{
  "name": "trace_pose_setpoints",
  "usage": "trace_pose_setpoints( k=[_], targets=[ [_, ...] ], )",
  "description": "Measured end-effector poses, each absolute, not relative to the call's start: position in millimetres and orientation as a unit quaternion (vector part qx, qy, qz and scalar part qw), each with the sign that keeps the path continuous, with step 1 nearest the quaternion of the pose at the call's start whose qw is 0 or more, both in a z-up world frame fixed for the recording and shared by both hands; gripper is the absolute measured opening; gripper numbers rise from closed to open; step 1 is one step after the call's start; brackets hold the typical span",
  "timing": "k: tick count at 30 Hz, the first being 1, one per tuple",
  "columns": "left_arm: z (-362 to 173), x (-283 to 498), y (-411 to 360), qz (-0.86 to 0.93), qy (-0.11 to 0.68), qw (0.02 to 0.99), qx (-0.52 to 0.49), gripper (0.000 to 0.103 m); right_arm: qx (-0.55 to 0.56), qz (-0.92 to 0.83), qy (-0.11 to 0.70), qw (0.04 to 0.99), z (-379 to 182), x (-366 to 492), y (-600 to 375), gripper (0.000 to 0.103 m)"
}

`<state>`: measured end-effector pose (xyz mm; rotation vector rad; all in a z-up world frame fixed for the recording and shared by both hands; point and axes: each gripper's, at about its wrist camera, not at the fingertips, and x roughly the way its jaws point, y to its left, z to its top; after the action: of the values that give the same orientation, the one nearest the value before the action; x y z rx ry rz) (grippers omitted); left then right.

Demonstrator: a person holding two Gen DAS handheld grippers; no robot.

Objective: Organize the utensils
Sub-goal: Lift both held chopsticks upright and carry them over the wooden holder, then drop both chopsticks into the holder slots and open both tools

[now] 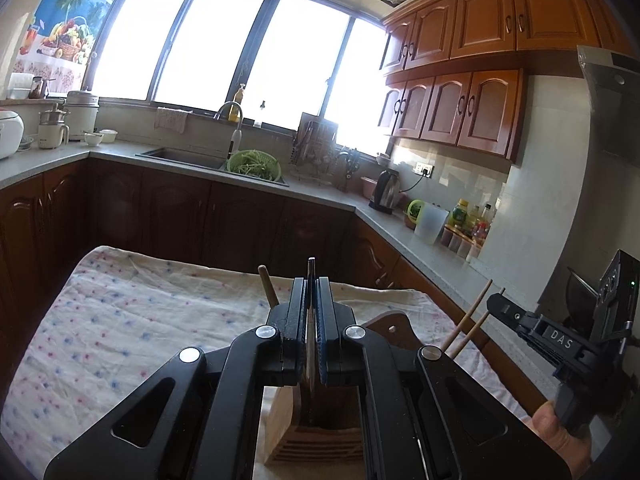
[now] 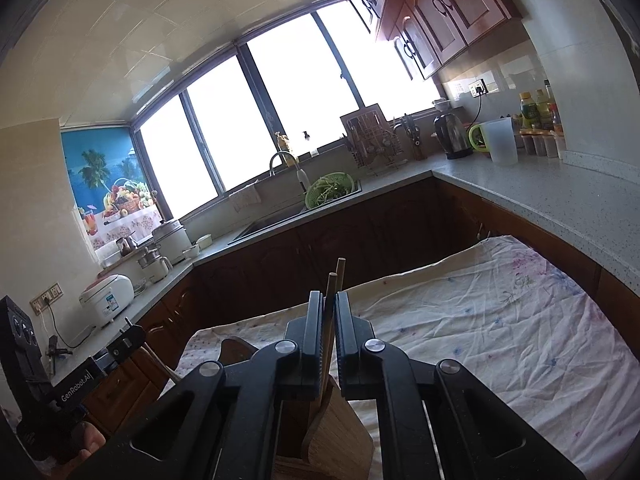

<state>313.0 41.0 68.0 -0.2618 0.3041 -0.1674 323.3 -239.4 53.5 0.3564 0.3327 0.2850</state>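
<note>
- Wood grain marks the slotted holder [image 1: 316, 436], a blocky box on the bench's crumpled, dotted cloth [image 1: 132, 320], at 6 o'clock in both views.
- Left claw [image 1: 311, 312] is clenched on a thin, flat metal utensil [image 1: 311, 280] standing upright over the holder.
- Right claw [image 2: 328, 320] grips two round wooden chopsticks [image 2: 334, 284], their lower ends in the holder.
- Only the left view shows a wooden handle [image 1: 267, 286] at 11 o'clock of its claw.

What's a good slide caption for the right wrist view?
Right tool grips chopsticks above a wooden holder on a clothed table.
</note>
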Motion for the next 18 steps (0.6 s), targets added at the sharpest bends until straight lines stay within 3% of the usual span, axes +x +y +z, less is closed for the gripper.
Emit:
trace_pose_setpoints(
  k=[12, 18],
  targets=[
    [68.7, 314.1, 41.9, -0.080, 0.160, 0.976, -0.126, 0.004, 0.171, 0.145, 0.183, 0.957, 57.1, 328.2, -237.9, 0.006],
    [72.4, 314.5, 43.0, -0.078, 0.171, 0.974, -0.125, 0.005, 0.179, 0.147, 0.186, 0.955, 59.8, 327.5, -242.2, 0.016]
  ],
)
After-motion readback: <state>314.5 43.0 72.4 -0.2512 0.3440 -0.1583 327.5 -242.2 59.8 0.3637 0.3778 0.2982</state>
